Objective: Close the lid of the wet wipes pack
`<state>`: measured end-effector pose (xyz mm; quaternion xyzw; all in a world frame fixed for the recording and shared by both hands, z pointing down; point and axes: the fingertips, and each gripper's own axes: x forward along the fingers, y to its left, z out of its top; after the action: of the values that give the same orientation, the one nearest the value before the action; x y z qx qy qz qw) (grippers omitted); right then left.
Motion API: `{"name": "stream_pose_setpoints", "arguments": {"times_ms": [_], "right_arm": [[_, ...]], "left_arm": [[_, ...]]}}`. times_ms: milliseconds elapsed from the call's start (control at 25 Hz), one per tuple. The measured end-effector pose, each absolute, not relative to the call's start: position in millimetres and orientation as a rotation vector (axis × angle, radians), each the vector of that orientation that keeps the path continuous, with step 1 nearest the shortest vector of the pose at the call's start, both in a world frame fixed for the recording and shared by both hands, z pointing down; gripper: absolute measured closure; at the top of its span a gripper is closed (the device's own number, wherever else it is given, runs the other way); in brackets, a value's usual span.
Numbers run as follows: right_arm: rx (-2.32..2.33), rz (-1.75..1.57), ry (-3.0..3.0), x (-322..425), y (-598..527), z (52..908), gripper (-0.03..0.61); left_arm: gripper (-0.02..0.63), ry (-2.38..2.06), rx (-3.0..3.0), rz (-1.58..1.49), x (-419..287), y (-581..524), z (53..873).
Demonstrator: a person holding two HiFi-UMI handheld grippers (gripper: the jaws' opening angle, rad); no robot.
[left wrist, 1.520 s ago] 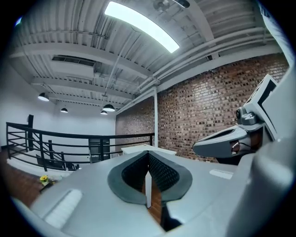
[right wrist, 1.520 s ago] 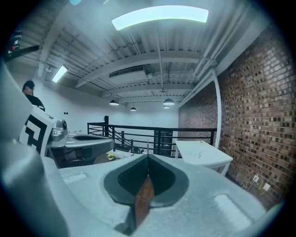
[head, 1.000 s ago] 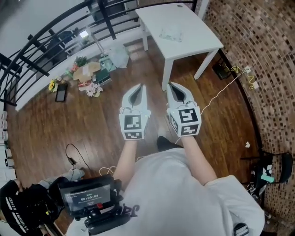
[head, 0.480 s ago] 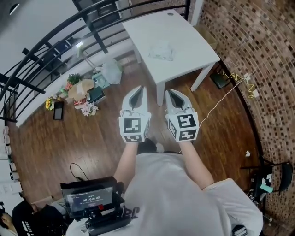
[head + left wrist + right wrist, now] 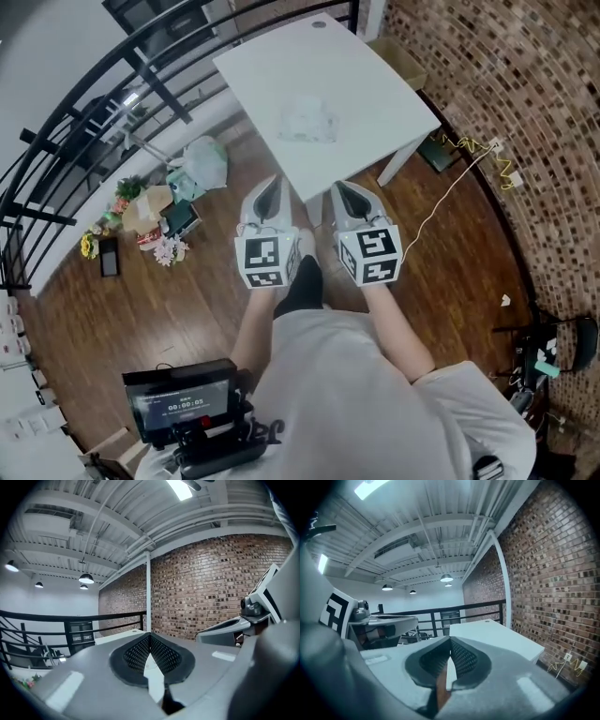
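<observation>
left gripper (image 5: 271, 184) closed, empty | right gripper (image 5: 343, 188) closed, empty | wipes pack (image 5: 307, 120) on white table (image 5: 361, 84)

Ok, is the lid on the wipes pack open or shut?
Cannot tell. The wet wipes pack is only a pale, blurred patch on the white table in the head view, and neither gripper view shows it.

The wet wipes pack (image 5: 307, 120) is just a pale smear on the white surface (image 5: 375, 84), far too blurred to tell whether it's open or closed.
</observation>
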<state>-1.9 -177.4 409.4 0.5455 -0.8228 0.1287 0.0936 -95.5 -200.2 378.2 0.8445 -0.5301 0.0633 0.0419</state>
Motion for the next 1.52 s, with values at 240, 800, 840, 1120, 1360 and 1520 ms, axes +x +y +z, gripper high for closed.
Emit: {"name": "stream_pose_setpoints", "arguments": {"times_ms": [240, 800, 840, 1120, 1360, 1520], "right_arm": [[1.575, 0.345, -2.383, -5, -287, 415, 0.588], [1.449, 0.465, -2.245, 2, -426, 485, 0.588], [1.419, 0.506, -2.262, 4, -432, 494, 0.588], [1.38, 0.889, -2.3, 38, -486, 553, 0.588], [1.325, 1.057, -2.245, 50, -527, 595, 0.568], [1.257, 1.095, -2.199, 59, -543, 621, 0.583]], "left_arm": [[0.596, -1.538, 2.579, 0.171, -87, -315, 399], [0.596, -1.325, 2.501, 0.329, -70, -456, 475], [0.595, -1.331, 2.482, 0.338, -73, -463, 483], [0.595, -1.33, 2.345, 0.502, -89, -511, 541], [0.596, -1.257, 2.257, 0.59, -89, -547, 580], [0.596, -1.178, 2.225, 0.638, -81, -572, 600]]}}
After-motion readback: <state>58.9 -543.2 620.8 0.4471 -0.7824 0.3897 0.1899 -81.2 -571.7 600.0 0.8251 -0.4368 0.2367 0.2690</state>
